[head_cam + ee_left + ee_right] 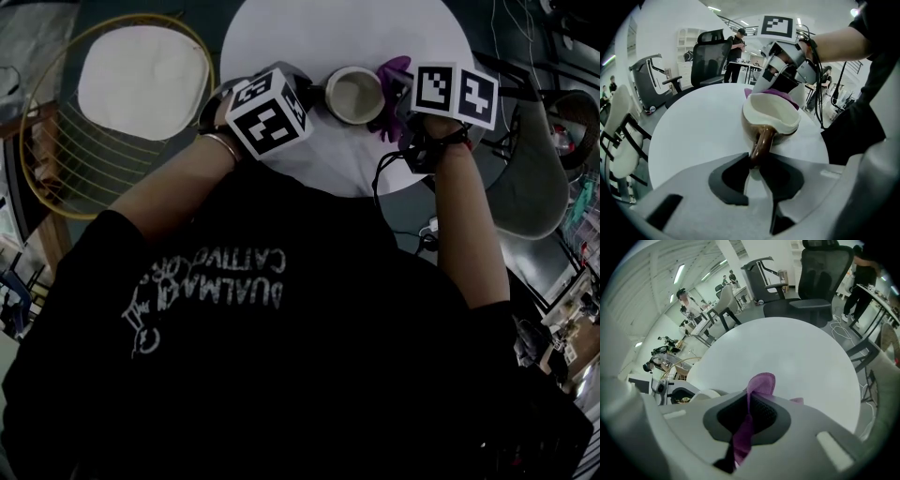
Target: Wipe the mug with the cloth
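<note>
1. Over a round white table (pixel 309 37), open office around.
2. Upright on it: cream-lined brown mug (pixel 774 117).
3. Pinched by its handle (pixel 762 143) in left gripper (pixel 754 165), jaws nearly together on it.
4. Just beside mug, opposite the handle: purple cloth (pixel 761 382), clamped in right gripper's (pixel 749 401) closed jaws.
5. Beyond mug, black office chair (pixel 710 56); left of mug, wire-frame chair (pixel 56 141).
</note>
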Motion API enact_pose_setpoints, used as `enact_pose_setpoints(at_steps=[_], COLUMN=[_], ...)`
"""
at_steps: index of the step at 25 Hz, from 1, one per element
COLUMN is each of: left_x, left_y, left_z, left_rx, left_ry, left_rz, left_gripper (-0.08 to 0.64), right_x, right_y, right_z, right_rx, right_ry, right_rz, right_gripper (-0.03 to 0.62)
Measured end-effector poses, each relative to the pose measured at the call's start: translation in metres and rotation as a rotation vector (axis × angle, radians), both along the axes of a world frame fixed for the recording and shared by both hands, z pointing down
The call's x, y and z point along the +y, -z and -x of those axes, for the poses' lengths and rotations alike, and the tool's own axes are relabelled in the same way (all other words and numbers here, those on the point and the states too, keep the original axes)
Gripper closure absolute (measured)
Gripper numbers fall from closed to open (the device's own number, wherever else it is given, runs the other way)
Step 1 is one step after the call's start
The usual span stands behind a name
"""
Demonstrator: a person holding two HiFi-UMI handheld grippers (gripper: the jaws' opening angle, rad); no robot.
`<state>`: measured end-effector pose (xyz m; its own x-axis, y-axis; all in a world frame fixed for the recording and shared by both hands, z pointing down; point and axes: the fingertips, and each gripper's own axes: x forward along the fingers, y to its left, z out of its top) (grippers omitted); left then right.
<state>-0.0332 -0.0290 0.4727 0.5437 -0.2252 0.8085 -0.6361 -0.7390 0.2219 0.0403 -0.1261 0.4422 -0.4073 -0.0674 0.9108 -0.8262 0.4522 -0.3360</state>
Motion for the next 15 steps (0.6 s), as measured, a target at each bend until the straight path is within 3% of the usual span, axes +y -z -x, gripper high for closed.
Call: enact_pose_setpoints(at_steps=[5,15], left_x=[-0.004,0.003], left_y=[0.000,0.005], left_z=[-0.001,0.002], left_rx=[-0.006,-0.049], left_ry=[0.012,0.015], left_rz=[-0.004,0.005], left_gripper=[0.488,0.488], right_x=[0.003,0.014], right_y=[0.001,0.002], right_z=[-0.009,-0.023], right_rx=[-0.027,-0.156], right_ry=[-0.043,-0.253], right_rz=[-0.023,-0.066], right_gripper=[0.569,0.569])
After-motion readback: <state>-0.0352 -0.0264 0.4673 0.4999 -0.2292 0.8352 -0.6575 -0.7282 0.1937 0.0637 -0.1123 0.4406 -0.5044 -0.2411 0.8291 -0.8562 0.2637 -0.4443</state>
